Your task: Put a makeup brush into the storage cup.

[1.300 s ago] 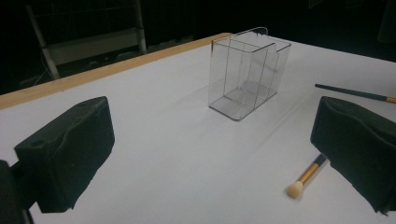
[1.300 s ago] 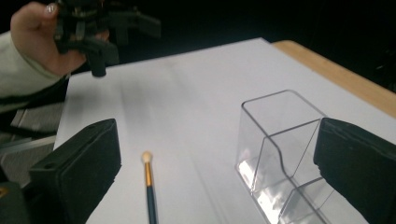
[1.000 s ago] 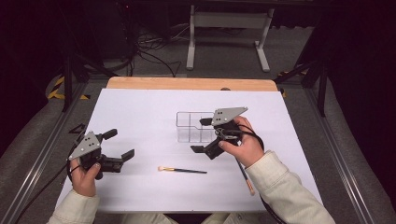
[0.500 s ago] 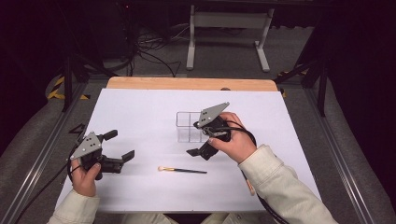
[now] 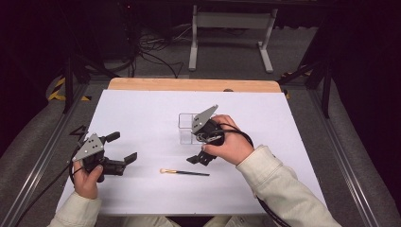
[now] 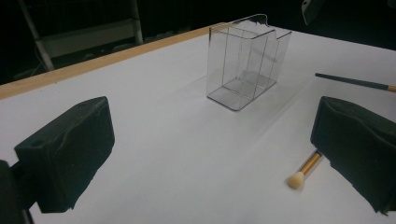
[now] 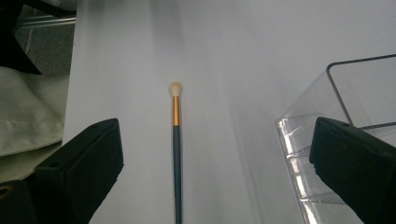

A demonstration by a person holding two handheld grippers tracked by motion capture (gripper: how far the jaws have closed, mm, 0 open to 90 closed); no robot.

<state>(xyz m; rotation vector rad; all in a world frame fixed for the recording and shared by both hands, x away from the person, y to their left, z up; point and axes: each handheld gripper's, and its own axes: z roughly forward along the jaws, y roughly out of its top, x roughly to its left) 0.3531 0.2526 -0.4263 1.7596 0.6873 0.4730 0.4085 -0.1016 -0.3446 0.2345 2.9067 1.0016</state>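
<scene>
With jaws spread wide, the right gripper (image 7: 212, 158) lines up over the makeup brush (image 7: 176, 140) on the table (image 5: 142, 109), needing to descend and close on its handle.

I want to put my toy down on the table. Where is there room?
Plenty of bare white table lies left of the clear box, up to the wooden edge, and at the far right too. It is crowded in the middle, where the right tongs hang over the brush.
</scene>
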